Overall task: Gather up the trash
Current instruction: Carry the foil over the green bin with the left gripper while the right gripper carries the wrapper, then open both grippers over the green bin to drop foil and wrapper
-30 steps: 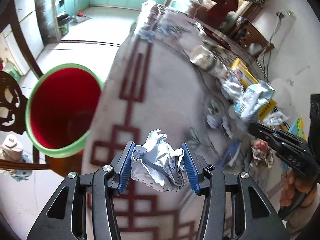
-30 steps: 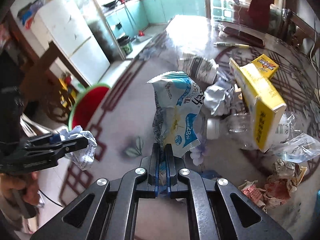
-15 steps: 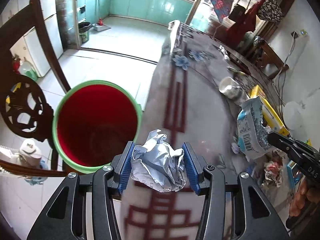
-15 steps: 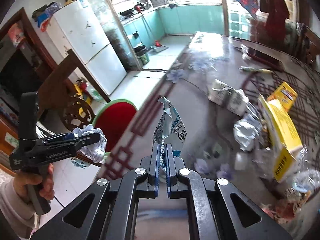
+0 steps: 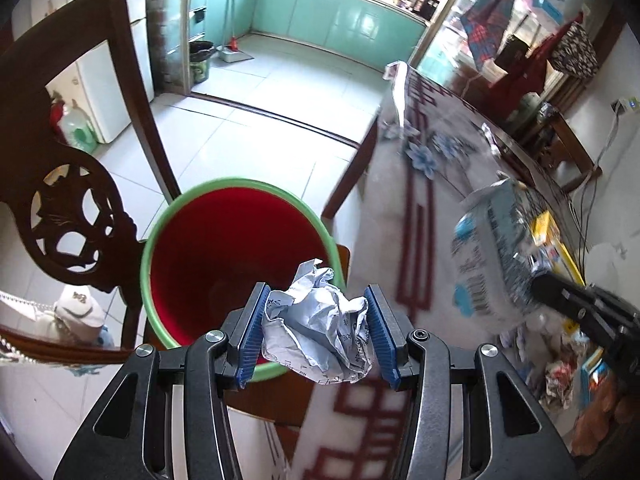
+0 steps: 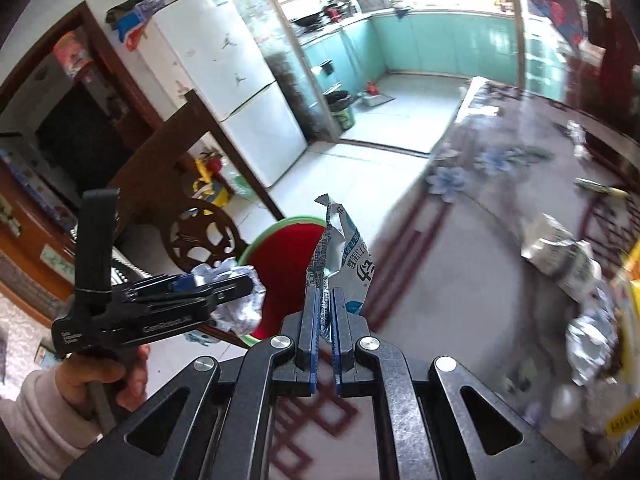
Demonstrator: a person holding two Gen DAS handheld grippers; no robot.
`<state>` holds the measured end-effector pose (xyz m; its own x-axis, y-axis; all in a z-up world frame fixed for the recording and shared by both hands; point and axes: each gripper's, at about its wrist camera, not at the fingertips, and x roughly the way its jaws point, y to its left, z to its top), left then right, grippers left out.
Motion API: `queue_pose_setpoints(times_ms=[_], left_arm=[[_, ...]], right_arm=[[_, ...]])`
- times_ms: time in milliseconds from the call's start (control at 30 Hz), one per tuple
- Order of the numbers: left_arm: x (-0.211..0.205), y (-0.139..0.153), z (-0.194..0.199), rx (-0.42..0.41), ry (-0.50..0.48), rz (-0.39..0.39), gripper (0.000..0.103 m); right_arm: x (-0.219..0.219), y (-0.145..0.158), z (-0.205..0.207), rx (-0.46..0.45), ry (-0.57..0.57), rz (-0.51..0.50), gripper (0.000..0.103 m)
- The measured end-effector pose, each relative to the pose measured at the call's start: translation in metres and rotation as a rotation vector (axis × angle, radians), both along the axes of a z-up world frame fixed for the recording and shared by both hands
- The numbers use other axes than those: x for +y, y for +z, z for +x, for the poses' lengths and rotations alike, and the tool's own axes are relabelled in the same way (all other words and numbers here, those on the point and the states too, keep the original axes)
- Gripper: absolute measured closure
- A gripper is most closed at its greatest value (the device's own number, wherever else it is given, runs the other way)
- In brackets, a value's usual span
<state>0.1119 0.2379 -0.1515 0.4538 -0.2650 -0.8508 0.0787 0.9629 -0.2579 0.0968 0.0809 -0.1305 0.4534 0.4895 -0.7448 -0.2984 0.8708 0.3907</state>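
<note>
The left gripper (image 5: 318, 336) clamps a crumpled paper ball (image 5: 320, 332) over the near rim of the red, green-rimmed bucket (image 5: 224, 256), which stands on a chair seat between the carved chair back (image 5: 68, 216) and the table edge (image 5: 360, 216). To its right, the right gripper (image 6: 325, 312) pinches a blue-and-white snack bag (image 6: 348, 264) upright above the tablecloth, near the bucket. Farther along the table lies more trash: a crushed carton (image 6: 560, 252) and foil wads (image 6: 592, 340).

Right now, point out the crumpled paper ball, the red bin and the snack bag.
crumpled paper ball (image 5: 320, 332): left wrist view, its middle.
red bin (image 5: 224, 256): left wrist view, inner wall.
snack bag (image 6: 352, 268): right wrist view, printed face.
</note>
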Motion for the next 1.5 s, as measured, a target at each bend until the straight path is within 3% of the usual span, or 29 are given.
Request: queue_pose_setpoints(times_ms=[367, 733, 833, 900, 1033, 1333, 1500], left_arm=[[0.034, 0.0, 0.024, -0.02, 0.097, 0.004, 0.057], [0.04, -0.003, 0.031, -0.027, 0.137, 0.049, 0.055], [0.04, -0.002, 0.029, -0.042, 0.166, 0.069, 0.039], [0.04, 0.002, 0.026, -0.063, 0.186, 0.075, 0.022], [0.037, 0.011, 0.022, -0.093, 0.184, 0.101, 0.021], [0.007, 0.026, -0.001, -0.128, 0.139, 0.138, 0.02], [-0.023, 0.029, -0.016, -0.137, 0.077, 0.151, 0.02]], right_arm=[[0.05, -0.022, 0.047, 0.054, 0.097, 0.064, 0.099], [0.051, -0.037, 0.06, 0.074, 0.086, 0.072, 0.098], [0.051, -0.042, 0.065, 0.096, 0.065, 0.043, 0.078], [0.048, -0.042, 0.064, 0.086, 0.051, 0.058, 0.071], [0.042, -0.033, 0.057, 0.046, 0.028, 0.057, 0.061], [-0.004, 0.004, 0.013, -0.054, -0.031, -0.044, 0.058], [-0.074, 0.018, -0.016, -0.042, -0.137, -0.109, 0.057]])
